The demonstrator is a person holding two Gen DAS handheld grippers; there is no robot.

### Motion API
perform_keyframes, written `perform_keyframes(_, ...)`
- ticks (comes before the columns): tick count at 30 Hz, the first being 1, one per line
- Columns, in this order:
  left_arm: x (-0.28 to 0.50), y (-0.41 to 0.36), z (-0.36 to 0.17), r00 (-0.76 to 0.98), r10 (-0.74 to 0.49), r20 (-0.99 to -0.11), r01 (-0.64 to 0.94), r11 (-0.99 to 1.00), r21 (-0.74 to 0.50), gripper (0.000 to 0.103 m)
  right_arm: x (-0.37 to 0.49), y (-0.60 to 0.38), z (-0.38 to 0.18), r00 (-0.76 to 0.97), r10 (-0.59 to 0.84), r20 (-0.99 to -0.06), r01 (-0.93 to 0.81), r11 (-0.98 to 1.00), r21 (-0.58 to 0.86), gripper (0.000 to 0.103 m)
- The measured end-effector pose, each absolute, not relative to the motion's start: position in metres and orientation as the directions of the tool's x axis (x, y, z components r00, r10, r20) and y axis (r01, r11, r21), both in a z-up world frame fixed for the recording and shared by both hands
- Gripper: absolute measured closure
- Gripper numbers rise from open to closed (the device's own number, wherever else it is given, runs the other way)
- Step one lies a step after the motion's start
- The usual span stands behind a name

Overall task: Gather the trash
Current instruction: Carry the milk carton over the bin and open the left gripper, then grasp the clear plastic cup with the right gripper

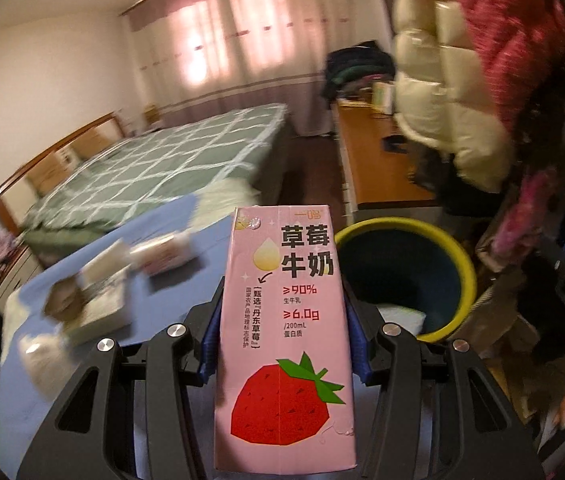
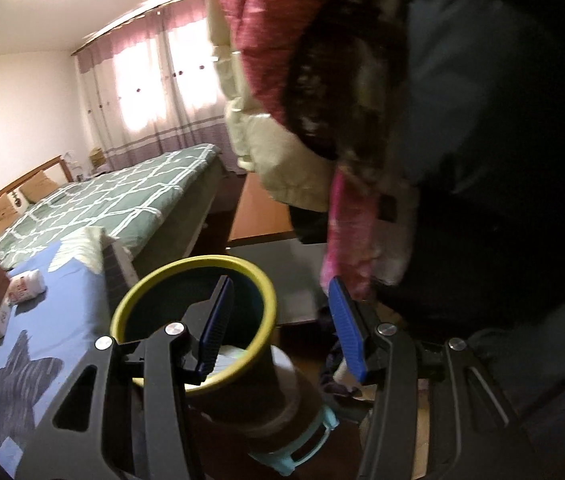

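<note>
Between left gripper (image 1: 284,344) fingers (image 1: 212,340), clenched: pink milk carton (image 1: 284,320), near yellow-rimmed bin (image 2: 194,320); right gripper (image 2: 278,332) fingers released, holding nothing

Your pink milk carton (image 1: 284,340) runs off the left wrist view's bottom edge, and it hides the blue pads clamping it. At ten o'clock from it, the boxes (image 1: 98,292) on the blue cloth (image 1: 186,232) are smeared by motion blur; you can't read them. In the right wrist view, the bin (image 2: 192,320) interior is dark, its contents unclear, and the small white bottle (image 2: 26,286) label is too small.
</note>
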State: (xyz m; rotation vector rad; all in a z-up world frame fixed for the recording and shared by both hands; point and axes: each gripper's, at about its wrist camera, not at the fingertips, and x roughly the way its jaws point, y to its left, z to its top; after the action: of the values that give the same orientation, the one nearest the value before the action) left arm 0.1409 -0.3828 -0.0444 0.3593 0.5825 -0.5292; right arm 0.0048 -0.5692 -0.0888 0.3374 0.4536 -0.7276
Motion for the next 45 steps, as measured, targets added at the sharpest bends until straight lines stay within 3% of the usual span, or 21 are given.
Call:
perform_keyframes(12,0.169,-0.507,-0.076,0.571,-0.491,-0.658,0.711,0.697,0.097,0.052,-0.003,-0.583,-0.096,0.613,-0.586,-0.530,0.739,0.663,0.120,0.050)
perform_keyframes(14,0.177,-0.515,-0.085,0.551,-0.488,-0.677,0.714,0.695,0.080,0.045,-0.002,-0.583,-0.097,0.612,-0.585,-0.533,0.739,0.663,0.120,0.049)
perform_keyframes(15,0.180,-0.517,-0.089,0.545,-0.482,-0.686,0.715,0.694,0.080,0.028,-0.001,-0.583,-0.097,0.612,-0.583,-0.535,0.737,0.665,0.118,0.049)
perform_keyframes(16,0.183,-0.516,-0.090,0.541,-0.482,-0.689,0.713,0.697,0.072,0.022,0.000,-0.582,-0.097,0.612,-0.582,-0.535,0.736,0.667,0.117,0.049)
perform_keyframes(19,0.184,-0.500,-0.085,0.540,-0.497,-0.679,0.704,0.709,0.041,0.022,0.004,-0.580,-0.097,0.617,-0.575,-0.538,0.728,0.676,0.113,0.048)
perform_keyframes(25,0.174,-0.419,-0.046,0.607,-0.527,-0.595,0.651,0.759,-0.008,0.011,0.018,-0.565,-0.101,0.642,-0.536,-0.548,0.690,0.716,0.108,0.046)
perform_keyframes(29,0.169,-0.351,-0.024,0.680,-0.503,-0.533,0.586,0.810,-0.017,0.010,0.036,-0.545,-0.102,0.670,-0.493,-0.556,0.641,0.761,0.098,0.046)
perform_keyframes(34,0.171,-0.255,-0.010,0.775,-0.397,-0.492,0.439,0.898,-0.033,0.009,0.062,-0.506,-0.098,0.718,-0.416,-0.558,0.549,0.831,0.087,0.045)
perform_keyframes(45,0.193,-0.059,-0.012,0.911,0.006,-0.412,-0.003,1.000,0.006,0.006,0.130,-0.381,-0.082,0.811,-0.134,-0.569,0.228,0.969,0.098,0.044)
